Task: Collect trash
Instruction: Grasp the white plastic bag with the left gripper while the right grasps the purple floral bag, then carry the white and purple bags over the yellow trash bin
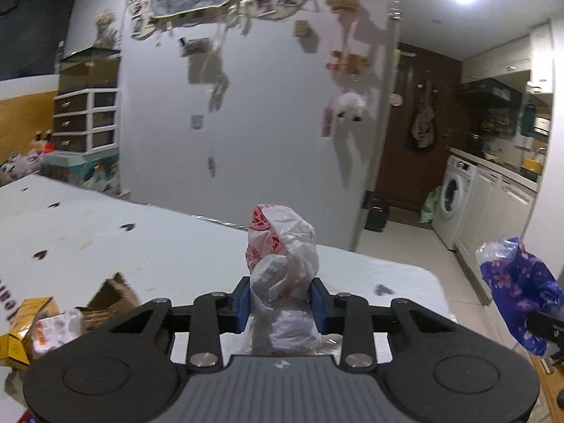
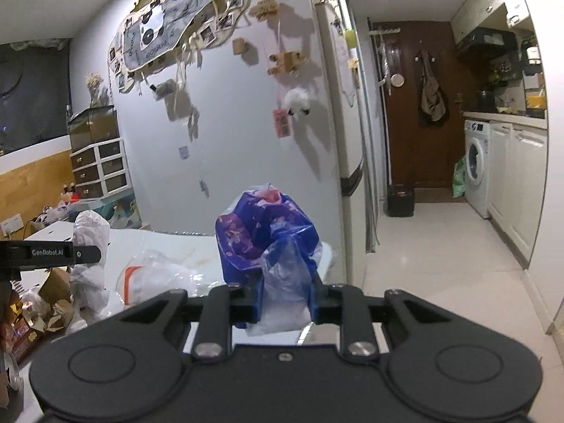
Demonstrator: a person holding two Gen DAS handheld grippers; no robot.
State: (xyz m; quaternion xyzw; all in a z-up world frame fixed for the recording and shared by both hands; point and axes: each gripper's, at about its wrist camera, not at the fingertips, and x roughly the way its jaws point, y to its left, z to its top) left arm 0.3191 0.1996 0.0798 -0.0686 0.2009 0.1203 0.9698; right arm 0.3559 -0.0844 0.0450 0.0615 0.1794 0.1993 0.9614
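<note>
- Left wrist view: the left gripper (image 1: 280, 305) is clamped on a crumpled white plastic bag (image 1: 282, 246) with red print. Both blue pads (image 1: 243, 303) press into the bag's lower part; its bunched top stands above the fingers.
- The bag is held over the white table (image 1: 141, 239). Cardboard scraps (image 1: 109, 299) and a yellow carton (image 1: 21, 331) lie at the table's left edge.
- At the right edge, a blue floral bag (image 1: 518, 289) is visible.
- Right wrist view: the right gripper (image 2: 286, 299) is closed on the blue floral bag (image 2: 264, 232). A clear plastic portion is pinched between the pads; the blue part bulges above them.
- A clear plastic bag (image 2: 158, 275) with an orange strip lies on the table (image 2: 197, 246), left of the gripper.
- At the far left, the left gripper's finger crosses the white bag (image 2: 90, 264).
</note>
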